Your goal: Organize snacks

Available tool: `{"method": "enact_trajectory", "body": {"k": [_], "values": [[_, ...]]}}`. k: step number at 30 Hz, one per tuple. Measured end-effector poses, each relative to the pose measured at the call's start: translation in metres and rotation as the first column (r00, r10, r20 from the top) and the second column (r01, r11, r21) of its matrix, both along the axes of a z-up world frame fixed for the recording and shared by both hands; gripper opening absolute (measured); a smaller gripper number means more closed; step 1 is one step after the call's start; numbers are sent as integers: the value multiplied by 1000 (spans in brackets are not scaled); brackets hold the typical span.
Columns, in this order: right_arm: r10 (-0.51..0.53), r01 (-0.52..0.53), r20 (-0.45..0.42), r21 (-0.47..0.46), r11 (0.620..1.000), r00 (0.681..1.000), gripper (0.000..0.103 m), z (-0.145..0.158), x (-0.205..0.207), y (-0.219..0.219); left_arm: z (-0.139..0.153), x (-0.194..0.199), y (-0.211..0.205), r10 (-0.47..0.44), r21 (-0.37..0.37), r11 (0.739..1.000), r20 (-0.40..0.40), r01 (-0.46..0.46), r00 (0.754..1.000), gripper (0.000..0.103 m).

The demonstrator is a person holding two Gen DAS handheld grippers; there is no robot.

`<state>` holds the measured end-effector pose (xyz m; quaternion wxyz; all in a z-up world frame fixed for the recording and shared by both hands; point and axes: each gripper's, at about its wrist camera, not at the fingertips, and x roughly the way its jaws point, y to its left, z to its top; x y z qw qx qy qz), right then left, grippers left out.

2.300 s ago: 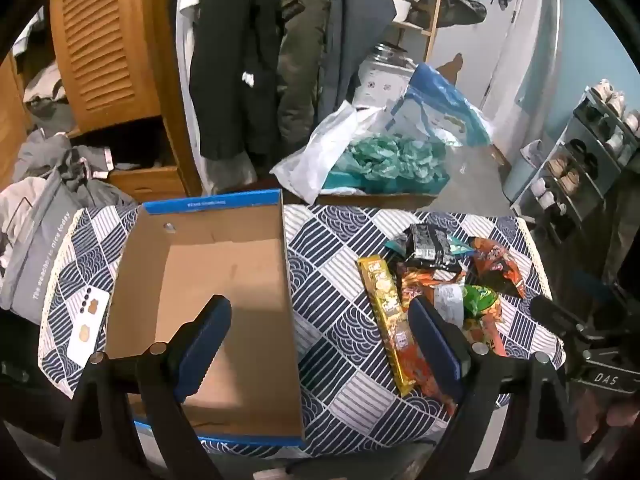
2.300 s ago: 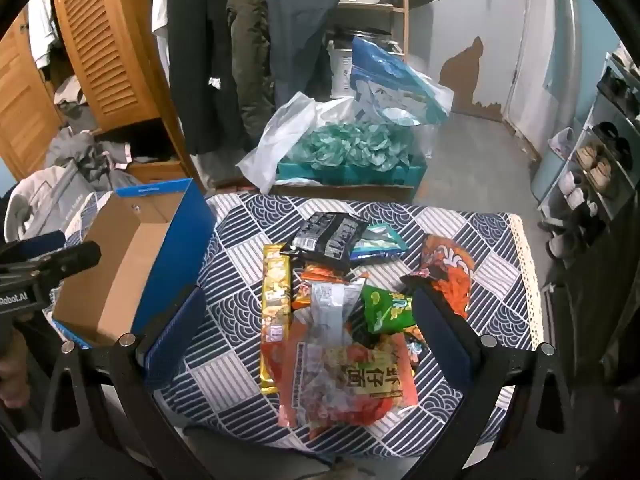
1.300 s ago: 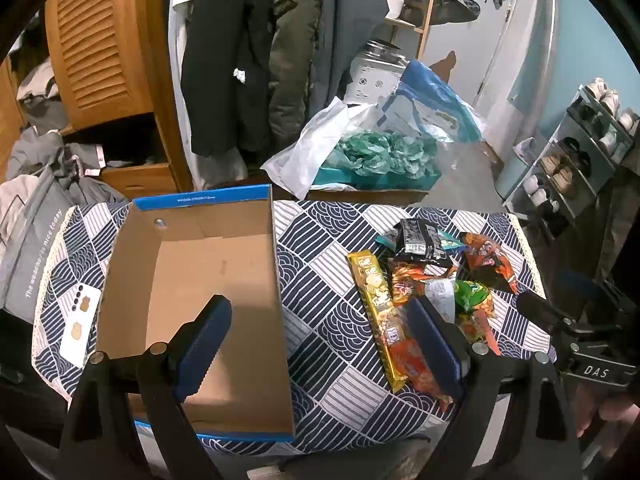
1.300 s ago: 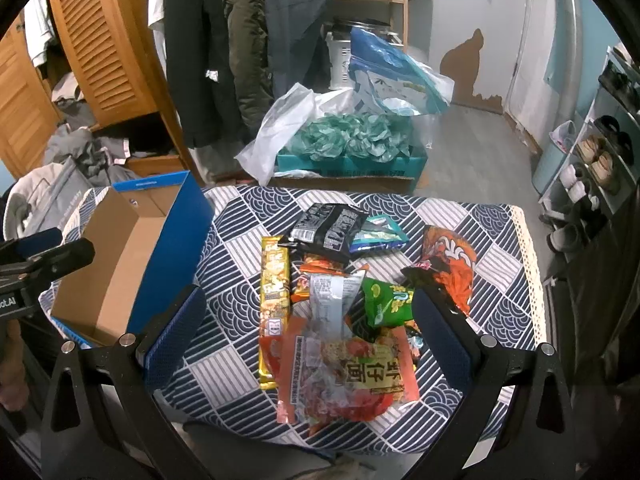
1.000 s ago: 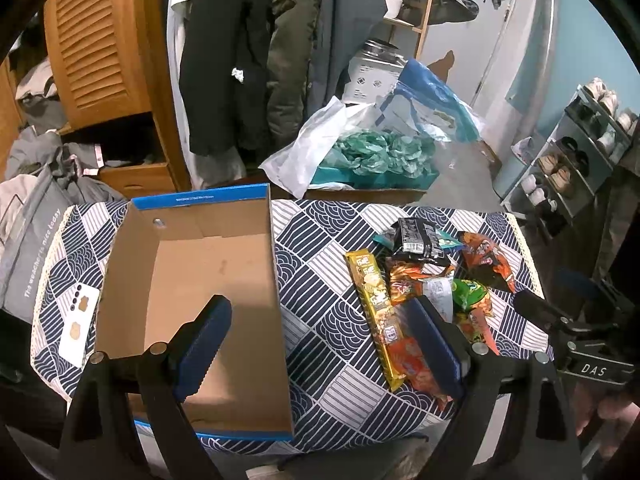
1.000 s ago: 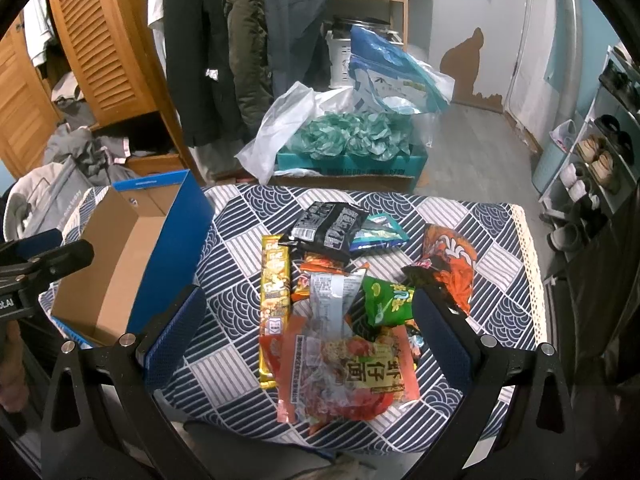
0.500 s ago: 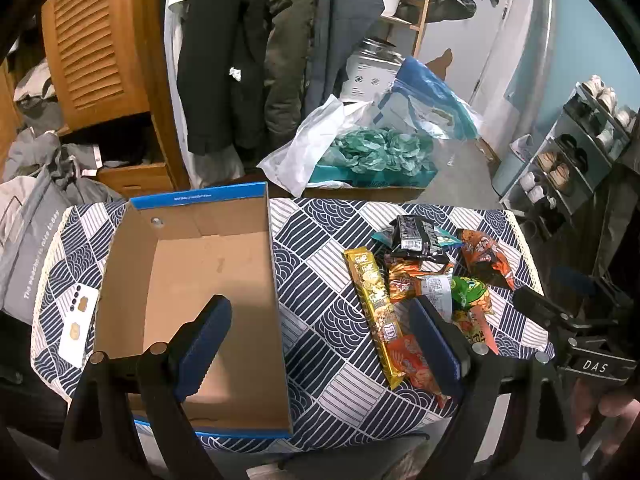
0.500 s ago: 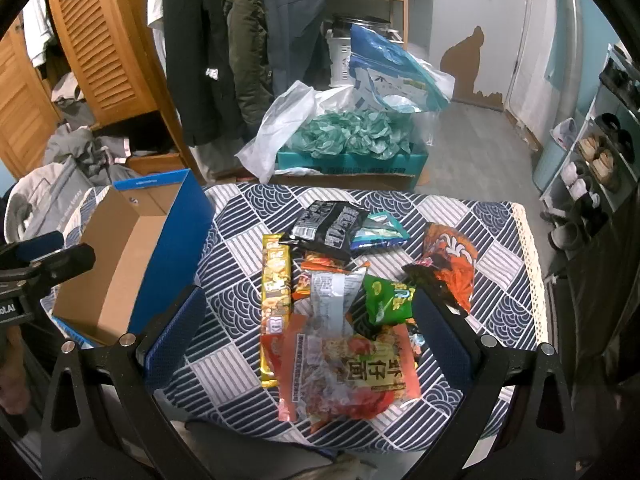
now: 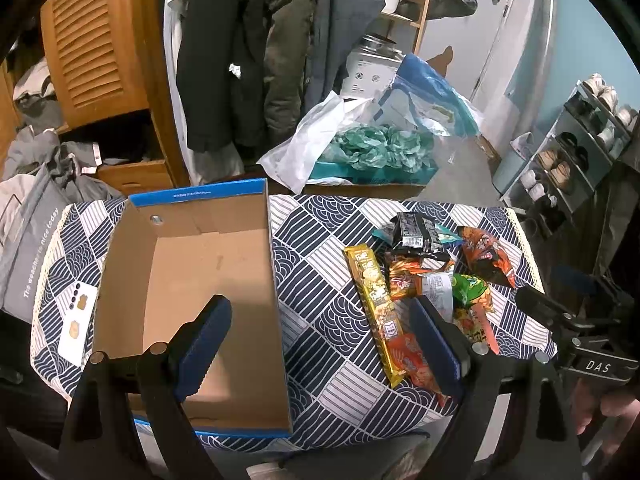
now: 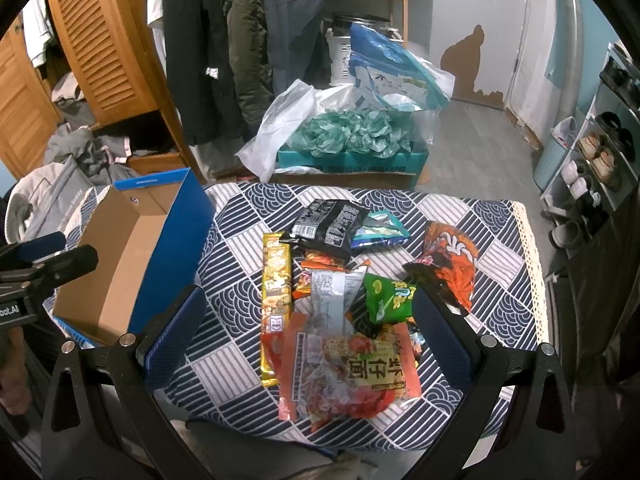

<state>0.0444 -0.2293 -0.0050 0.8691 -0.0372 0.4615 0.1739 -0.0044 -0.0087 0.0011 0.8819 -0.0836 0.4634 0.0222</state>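
An empty cardboard box with blue outer walls (image 9: 192,280) (image 10: 132,256) stands on the left of the patterned tablecloth (image 9: 320,264). A pile of snack packets lies on the right: a long yellow packet (image 9: 374,304) (image 10: 275,292), a black packet (image 10: 328,224), a green packet (image 10: 390,298), an orange-black packet (image 10: 450,266) and a big red noodle packet (image 10: 348,372). My left gripper (image 9: 320,340) is open and empty above the box's right wall. My right gripper (image 10: 308,328) is open and empty above the noodle packet.
A white card (image 9: 76,324) lies left of the box. Behind the table stand a teal box with plastic bags (image 10: 352,140), hanging coats (image 10: 240,40) and a wooden wardrobe (image 10: 100,40). A shoe rack (image 10: 600,140) is at the right. Table edges are close in front.
Both grippers have drifted only slightly; the left view shifted a little so the table sits a bit lower and farther. Nothing was taken hold of or moved on the table.
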Motion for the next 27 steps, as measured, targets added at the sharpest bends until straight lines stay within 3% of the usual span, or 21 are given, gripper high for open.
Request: {"method": "enact_trajectory", "body": {"k": [27], "values": [[-5, 5, -4, 2, 1000, 1000, 101, -6, -4, -5, -7, 2, -3, -8, -11, 1000, -19, 8, 1000, 91]]}}
